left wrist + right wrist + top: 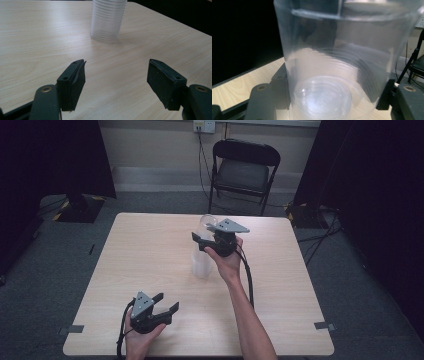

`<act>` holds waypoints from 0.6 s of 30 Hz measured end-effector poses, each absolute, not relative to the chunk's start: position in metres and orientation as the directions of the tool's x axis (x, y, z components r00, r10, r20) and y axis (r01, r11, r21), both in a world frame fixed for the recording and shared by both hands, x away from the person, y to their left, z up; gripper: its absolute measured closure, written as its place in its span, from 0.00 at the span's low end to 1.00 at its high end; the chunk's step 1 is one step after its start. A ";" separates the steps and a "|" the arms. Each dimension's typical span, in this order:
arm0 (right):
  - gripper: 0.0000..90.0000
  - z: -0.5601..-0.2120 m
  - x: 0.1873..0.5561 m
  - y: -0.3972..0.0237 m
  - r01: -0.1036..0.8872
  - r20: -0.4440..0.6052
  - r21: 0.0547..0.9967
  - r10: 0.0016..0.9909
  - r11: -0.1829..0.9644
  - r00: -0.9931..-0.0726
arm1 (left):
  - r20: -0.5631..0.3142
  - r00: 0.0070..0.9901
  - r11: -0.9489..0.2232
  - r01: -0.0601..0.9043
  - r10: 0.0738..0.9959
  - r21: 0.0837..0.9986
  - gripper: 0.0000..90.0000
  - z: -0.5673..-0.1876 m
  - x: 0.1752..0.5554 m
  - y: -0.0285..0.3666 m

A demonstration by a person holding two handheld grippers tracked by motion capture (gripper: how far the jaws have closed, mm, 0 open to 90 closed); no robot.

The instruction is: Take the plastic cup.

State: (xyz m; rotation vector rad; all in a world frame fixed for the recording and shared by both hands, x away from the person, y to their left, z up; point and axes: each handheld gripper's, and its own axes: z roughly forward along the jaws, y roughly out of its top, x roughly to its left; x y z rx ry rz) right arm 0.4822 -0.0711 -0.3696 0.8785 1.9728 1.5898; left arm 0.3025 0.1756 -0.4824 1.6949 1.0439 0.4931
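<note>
The right gripper [201, 241] was clamped on the top clear plastic cup [337, 62] of a ribbed stack [202, 262]; the left gripper [167, 302], jaws apart, held nothing.

Bare table [150, 250] between left tool [167, 303] and cup stack [202, 262]; path unobstructed.

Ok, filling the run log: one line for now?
right hand-held gripper: shut on top cup | cup stack: on table | left hand-held gripper: open, empty
</note>
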 end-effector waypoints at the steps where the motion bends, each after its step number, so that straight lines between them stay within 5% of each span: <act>1: 0.37 -0.368 0.482 -0.072 0.193 0.043 0.973 0.720 0.127 -0.693 | -0.160 0.540 -0.086 0.401 0.826 0.912 0.34 -0.482 0.303 0.175; 18: 0.39 -0.339 0.465 -0.088 0.177 0.123 0.984 0.696 0.006 -0.708 | -0.143 0.570 -0.102 0.375 0.809 0.921 0.31 -0.476 0.307 0.167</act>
